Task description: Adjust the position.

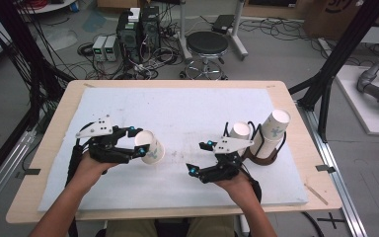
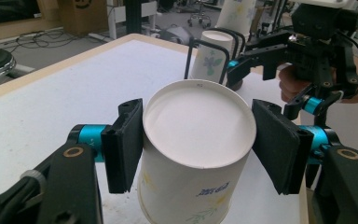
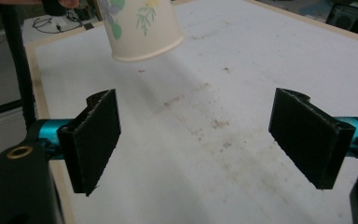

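Two claws work here: my left claw [image 1: 139, 144] clamps the white flower-printed paper cup [image 1: 150, 147] above the counter's [image 1: 187, 111] left side, while my right claw [image 1: 199, 157] gapes empty, ready to receive it.

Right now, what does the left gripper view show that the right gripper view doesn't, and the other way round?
Left gripper view: the left gripper shut on a paper cup, whose flat bottom faces the camera, with the cup rack beyond.
Right gripper view: the right gripper with its jaws wide apart and nothing between them, and stains on the board.
Both: the white board and the held cup.
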Demonstrator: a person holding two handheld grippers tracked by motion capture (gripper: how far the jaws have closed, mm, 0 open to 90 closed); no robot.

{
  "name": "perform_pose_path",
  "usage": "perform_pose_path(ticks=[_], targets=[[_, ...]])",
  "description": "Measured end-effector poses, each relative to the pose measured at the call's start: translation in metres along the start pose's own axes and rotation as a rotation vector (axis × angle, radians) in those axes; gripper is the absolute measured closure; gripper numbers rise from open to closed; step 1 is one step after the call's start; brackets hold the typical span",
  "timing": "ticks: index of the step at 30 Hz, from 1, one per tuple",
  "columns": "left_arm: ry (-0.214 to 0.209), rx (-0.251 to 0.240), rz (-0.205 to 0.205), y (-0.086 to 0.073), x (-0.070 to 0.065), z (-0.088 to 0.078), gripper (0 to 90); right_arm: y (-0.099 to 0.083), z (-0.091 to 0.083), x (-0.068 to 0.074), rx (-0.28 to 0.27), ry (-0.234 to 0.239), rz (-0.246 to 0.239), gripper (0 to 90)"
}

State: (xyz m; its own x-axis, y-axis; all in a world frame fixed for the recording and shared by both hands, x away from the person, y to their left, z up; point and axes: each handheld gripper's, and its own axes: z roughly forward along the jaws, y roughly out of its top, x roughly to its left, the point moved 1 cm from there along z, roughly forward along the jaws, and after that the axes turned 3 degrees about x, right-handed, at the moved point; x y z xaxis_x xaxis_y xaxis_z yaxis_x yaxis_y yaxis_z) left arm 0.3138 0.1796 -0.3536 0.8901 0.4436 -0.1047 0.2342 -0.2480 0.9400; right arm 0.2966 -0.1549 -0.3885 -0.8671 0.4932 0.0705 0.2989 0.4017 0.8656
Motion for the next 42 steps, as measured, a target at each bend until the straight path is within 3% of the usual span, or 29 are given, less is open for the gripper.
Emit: perform_pose_path(ticks=[6, 11, 15, 21, 38, 42], targets=[[-0.023, 0.004, 0.013, 0.002, -0.005, 0.003, 36.7, 0.007, 0.012, 0.003, 0.002, 0.035, -0.019, 17.0], [-0.043, 0.012, 0.018, 0.002, -0.005, 0.007, 36.7, 0.017, 0.03, 0.005, 0.029, 0.125, -0.07, 17.0], [-0.052, 0.015, 0.021, 0.002, -0.005, 0.007, 36.7, 0.023, 0.042, 0.006, 0.035, 0.158, -0.091, 17.0], [-0.065, 0.027, 0.021, 0.002, -0.007, 0.01, 36.8, 0.025, 0.056, 0.008, 0.043, 0.173, -0.114, 17.0], [-0.122, 0.024, -0.004, 0.005, -0.014, 0.028, 36.9, 0.028, 0.07, 0.01, 0.031, 0.225, -0.155, 17.1], [-0.14, 0.012, -0.01, 0.006, -0.014, 0.029, 36.9, 0.028, 0.07, 0.009, 0.025, 0.227, -0.168, 22.5]])
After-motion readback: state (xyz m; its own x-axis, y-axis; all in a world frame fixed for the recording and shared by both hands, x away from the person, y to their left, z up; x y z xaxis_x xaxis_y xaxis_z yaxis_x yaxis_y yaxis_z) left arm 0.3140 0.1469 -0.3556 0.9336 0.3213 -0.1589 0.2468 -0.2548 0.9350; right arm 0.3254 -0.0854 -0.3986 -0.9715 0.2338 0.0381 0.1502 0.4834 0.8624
